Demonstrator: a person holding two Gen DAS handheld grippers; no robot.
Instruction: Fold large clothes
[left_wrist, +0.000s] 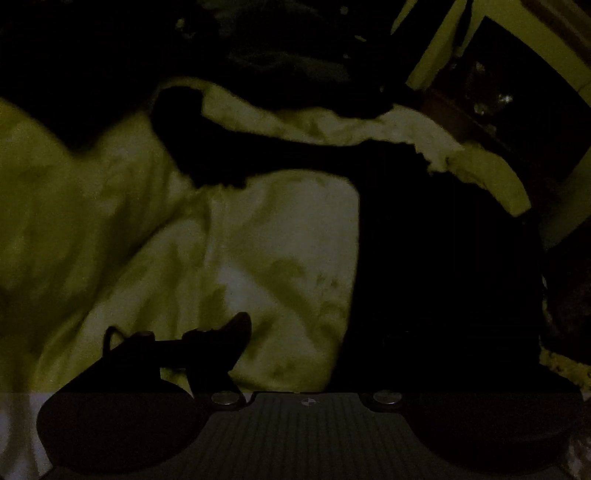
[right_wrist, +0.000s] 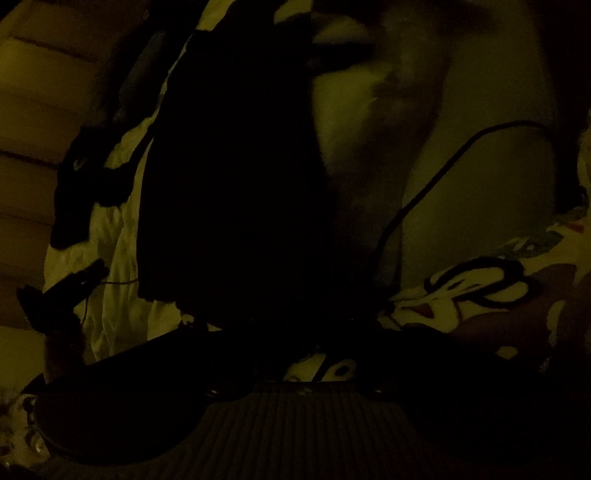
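Your left wrist view is dim: one dark garment (left_wrist: 436, 266) lies on the pale rumpled sheet (left_wrist: 155, 236), right of centre, one sleeve stretching left. Your left gripper (left_wrist: 295, 354) shows one finger (left_wrist: 225, 343) only — spread or closed, you cannot tell.

Your right wrist view: one dark garment (right_wrist: 236, 192) ahead on one sheet (right_wrist: 122, 236), one thin cable (right_wrist: 443, 162) beside it. Your right gripper (right_wrist: 295, 332) is lost in shadow — cannot tell.

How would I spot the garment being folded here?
Start from the pale, crumpled bedsheet that fills the left wrist view. On its right side lies a black garment, one long strip stretching leftward. It is the only solid black cloth against that light sheet.
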